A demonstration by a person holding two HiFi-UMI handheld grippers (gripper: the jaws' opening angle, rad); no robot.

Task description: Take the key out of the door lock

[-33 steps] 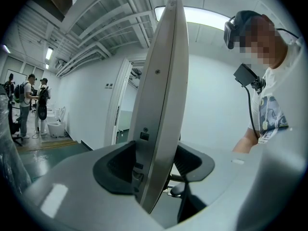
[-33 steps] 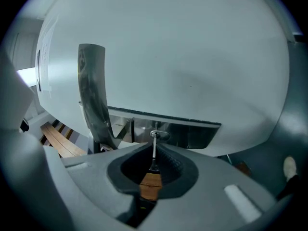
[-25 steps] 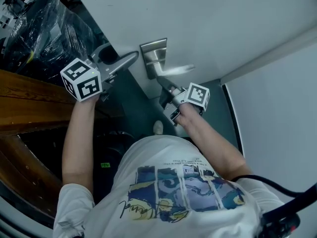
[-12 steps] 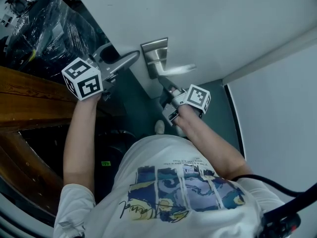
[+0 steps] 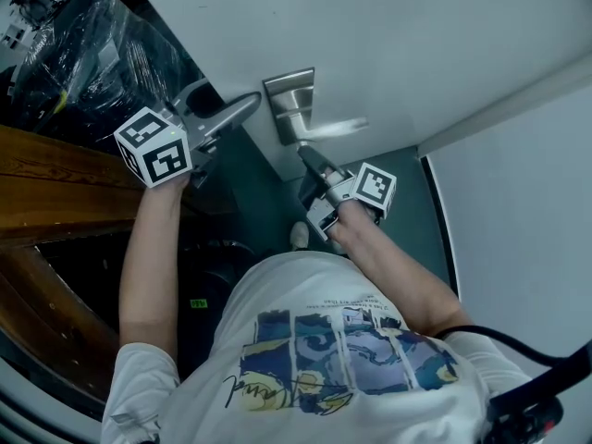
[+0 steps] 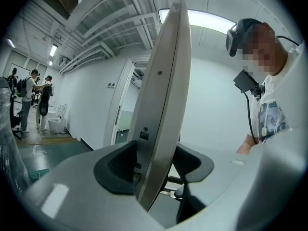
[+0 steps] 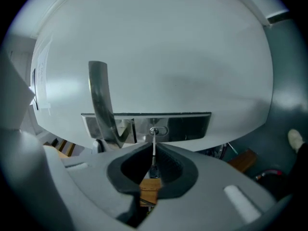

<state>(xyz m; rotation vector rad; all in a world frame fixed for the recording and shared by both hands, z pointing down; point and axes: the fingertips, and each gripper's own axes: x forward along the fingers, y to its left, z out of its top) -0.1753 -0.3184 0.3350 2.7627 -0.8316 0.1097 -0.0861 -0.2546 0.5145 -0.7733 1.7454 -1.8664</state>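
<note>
My right gripper (image 7: 153, 163) pinches the key (image 7: 153, 147), whose tip sits in the lock (image 7: 159, 131) straight ahead. My left gripper (image 6: 155, 166) clamps the door edge (image 6: 162, 95).

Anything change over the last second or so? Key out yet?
Not yet. The right gripper rolled a little with the key pinched in its jaws: the lock plate, tilted in its view before, now sits level. The key is still seated in it, not drawn out. The left gripper stays clamped on the door edge, in the same place.
</note>
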